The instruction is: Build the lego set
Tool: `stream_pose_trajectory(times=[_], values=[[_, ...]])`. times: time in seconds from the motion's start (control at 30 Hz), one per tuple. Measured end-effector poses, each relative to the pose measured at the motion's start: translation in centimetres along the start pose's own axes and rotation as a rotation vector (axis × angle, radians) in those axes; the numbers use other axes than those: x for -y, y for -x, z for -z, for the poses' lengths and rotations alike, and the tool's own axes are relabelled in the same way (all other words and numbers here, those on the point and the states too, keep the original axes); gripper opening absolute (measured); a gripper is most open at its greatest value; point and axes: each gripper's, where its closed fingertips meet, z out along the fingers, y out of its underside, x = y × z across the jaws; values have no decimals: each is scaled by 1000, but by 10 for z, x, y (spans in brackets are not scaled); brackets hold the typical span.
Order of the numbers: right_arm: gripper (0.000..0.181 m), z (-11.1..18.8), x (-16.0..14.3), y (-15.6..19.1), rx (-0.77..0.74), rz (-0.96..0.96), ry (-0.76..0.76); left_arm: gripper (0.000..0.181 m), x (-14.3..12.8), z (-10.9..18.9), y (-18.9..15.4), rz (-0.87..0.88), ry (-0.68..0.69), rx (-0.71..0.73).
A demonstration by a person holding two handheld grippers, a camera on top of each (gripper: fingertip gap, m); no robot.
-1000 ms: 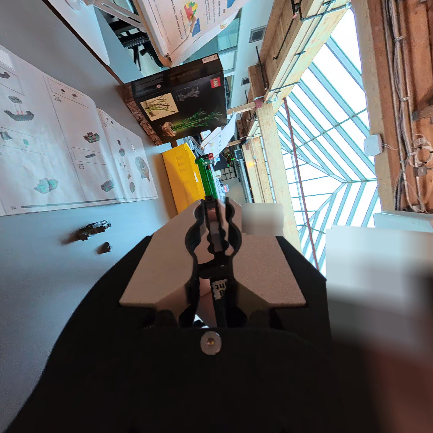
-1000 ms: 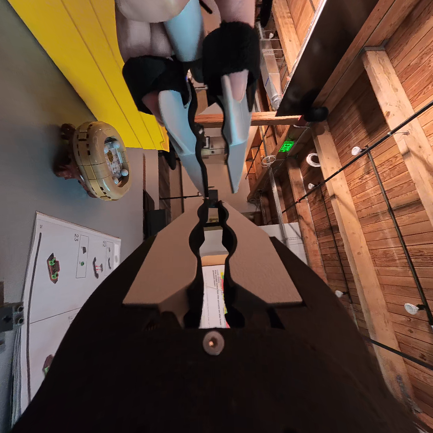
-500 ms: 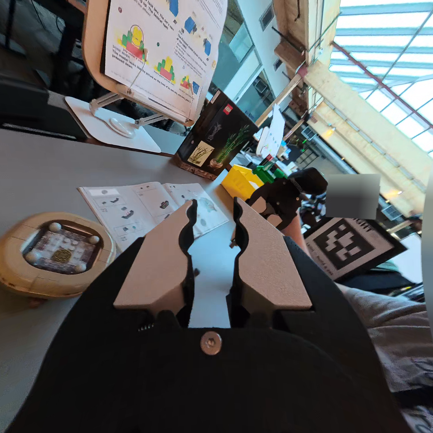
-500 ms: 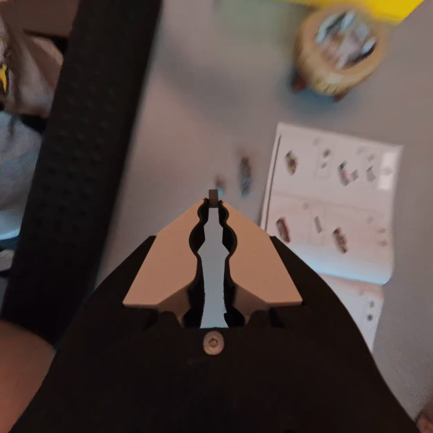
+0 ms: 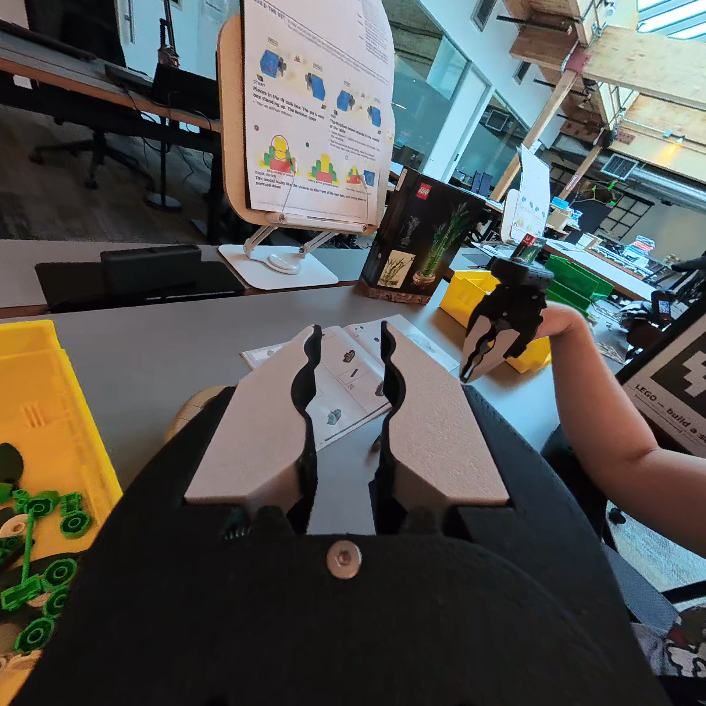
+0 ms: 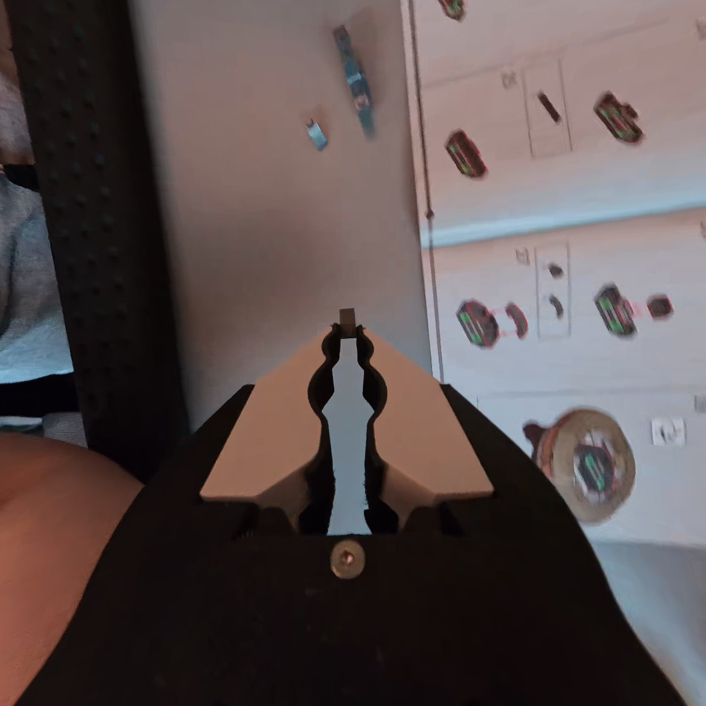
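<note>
Right fingers [image 6: 331, 344] nearly closed, tips pinching small grey brick [image 6: 347, 319], held over bench [image 6: 267, 191], likely carried for fitting. Left gripper [image 5: 347, 332] parted wide, empty, probably freed to fetch next part. Two loose pieces [image 6: 353, 82] upper centre, beside booklet [image 6: 573, 198]. Round tan model [image 6: 586, 464] lower right. Yellow bin [image 5: 46, 401] of green parts lower left.

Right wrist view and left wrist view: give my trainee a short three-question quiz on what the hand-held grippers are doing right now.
1. True or false: the left hand-held gripper is open and empty.
2. What does the right hand-held gripper pinch at its tips?
3. The open instruction booklet lies: A) in the yellow bin B) on the grey table C) on the Lego box.

Key: 1 true; 2 a small grey Lego piece; 3 B.
</note>
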Motion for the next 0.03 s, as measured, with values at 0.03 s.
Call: stream_pose_trajectory(times=[0.03], values=[[7, -9, 4, 2, 20, 27, 20, 29, -3, -1, 0, -3, 4, 4]])
